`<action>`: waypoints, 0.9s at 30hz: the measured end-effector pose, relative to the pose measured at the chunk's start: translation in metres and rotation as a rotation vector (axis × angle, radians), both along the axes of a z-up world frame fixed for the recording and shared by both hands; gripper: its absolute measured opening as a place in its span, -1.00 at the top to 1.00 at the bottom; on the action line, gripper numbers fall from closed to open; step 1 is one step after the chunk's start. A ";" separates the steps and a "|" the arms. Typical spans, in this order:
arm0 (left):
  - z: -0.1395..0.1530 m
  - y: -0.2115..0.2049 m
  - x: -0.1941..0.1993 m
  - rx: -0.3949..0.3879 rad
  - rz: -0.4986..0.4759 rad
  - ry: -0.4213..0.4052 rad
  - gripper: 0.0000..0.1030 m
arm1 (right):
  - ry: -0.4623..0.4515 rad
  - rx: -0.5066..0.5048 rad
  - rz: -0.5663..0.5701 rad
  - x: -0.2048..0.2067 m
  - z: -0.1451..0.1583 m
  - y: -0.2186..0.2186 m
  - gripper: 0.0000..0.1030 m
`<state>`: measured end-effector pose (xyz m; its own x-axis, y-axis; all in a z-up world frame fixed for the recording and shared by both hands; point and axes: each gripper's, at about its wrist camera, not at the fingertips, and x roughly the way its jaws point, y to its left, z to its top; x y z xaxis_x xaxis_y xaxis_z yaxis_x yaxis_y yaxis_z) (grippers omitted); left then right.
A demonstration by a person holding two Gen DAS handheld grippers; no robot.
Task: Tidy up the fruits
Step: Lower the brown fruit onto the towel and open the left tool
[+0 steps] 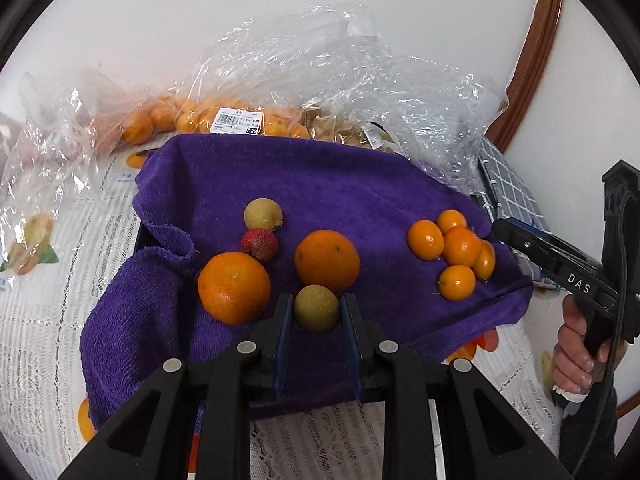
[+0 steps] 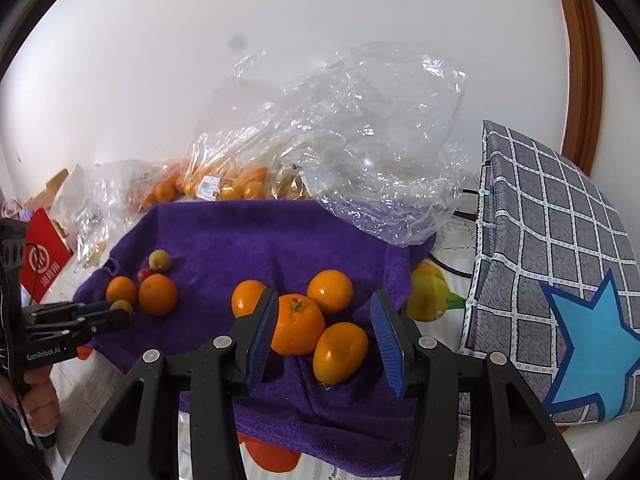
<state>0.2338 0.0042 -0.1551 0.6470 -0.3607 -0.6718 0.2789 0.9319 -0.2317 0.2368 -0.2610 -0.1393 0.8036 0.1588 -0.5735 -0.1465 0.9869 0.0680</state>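
Observation:
A purple towel [image 1: 360, 200] is spread on the table with fruit on it. My left gripper [image 1: 317, 304] is shut on a small round green-brown fruit [image 1: 316, 314], low over the towel's near edge. Just beyond lie two oranges [image 1: 234, 287] [image 1: 327, 262], a red bumpy fruit [image 1: 259, 243] and a second green-brown fruit [image 1: 263, 214]. Several small oranges [image 1: 456, 252] cluster at the right. My right gripper [image 2: 325, 300] stands open over that cluster, with a stemmed small orange [image 2: 298, 324] and an oval one [image 2: 340, 352] between its pads, neither pressed. In the right wrist view the left gripper [image 2: 112, 314] holds its fruit [image 2: 122, 306] at far left.
Crinkled clear plastic bags [image 1: 320, 80] with more oranges [image 1: 180, 120] lie behind the towel against a white wall. A grey checked fabric box with a blue star [image 2: 560, 280] stands right of the towel. A red bag [image 2: 44, 252] sits far left. A lace tablecloth [image 1: 60, 280] covers the table.

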 end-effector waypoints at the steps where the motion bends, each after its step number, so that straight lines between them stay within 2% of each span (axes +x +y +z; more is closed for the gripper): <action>1: 0.000 -0.001 -0.001 0.006 0.003 0.000 0.55 | 0.003 -0.005 -0.001 0.000 -0.001 0.001 0.07; 11: -0.003 -0.013 0.000 0.102 0.028 -0.031 0.55 | 0.015 -0.041 -0.001 0.002 -0.007 0.007 0.06; 21: -0.002 -0.011 0.001 0.095 0.030 -0.034 0.55 | 0.010 -0.047 0.006 0.000 -0.008 0.009 -0.01; 27: 0.000 -0.008 -0.001 0.030 0.027 -0.039 0.51 | 0.012 -0.039 0.018 0.000 -0.011 0.010 -0.05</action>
